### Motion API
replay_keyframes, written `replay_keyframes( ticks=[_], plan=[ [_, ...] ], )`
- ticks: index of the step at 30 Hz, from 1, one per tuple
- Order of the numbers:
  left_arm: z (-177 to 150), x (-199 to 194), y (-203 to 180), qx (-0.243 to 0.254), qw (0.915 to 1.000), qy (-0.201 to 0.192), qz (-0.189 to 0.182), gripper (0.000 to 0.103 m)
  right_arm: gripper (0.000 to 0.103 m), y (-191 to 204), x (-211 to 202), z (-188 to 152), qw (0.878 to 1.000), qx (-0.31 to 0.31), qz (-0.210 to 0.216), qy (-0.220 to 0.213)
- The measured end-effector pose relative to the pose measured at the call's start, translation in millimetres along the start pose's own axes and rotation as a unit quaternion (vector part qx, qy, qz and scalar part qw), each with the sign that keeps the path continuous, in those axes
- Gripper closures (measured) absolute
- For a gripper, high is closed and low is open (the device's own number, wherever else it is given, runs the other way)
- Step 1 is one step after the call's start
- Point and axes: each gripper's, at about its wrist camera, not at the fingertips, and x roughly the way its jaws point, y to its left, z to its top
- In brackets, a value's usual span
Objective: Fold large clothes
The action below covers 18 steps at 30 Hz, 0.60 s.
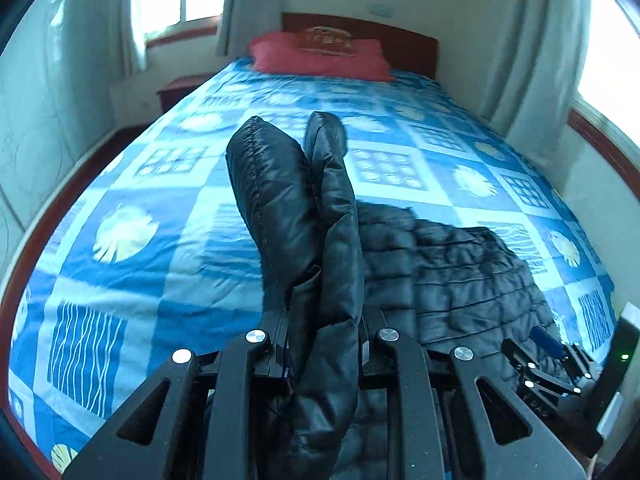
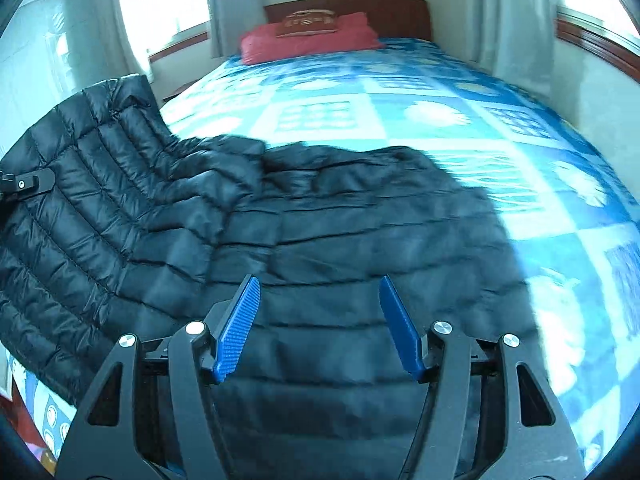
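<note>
Jacket [image 1: 320, 240] in left gripper [image 1: 324, 332] — lifted

The puffer jacket [image 2: 320, 232] is glossy black, quilted in narrow stitched bands. The bedspread [image 1: 168, 208] is a patchwork of deep blue and pale blue squares, some with cream shell-like fans, some with white wavy stripes, some with grids of pale ovals. At the head edge of the bed lies a red pillow [image 1: 320, 58] against a dark reddish-brown headboard [image 1: 400, 40]. The right gripper [image 2: 320, 328] has bright blue ribbed pads [image 2: 236, 332] on black arms with silver screws. The curtains [image 1: 532, 48] are white.
</note>
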Motion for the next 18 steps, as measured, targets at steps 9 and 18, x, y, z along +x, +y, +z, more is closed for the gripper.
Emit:
replay_keyframes(
  ticks=[9, 18],
  plan=[
    [-10, 18, -104, 0.071, 0.9973, -0.006, 0.015, 0.082, 0.040, -75, -44, -8, 0.998, 0.044, -0.048, -0.021],
    [-39, 58, -184, 0.123, 0.9922, 0.019, 0.007, 0.082, 0.040, -119, -40, -22, 0.993, 0.099, -0.061, 0.005]
  ],
)
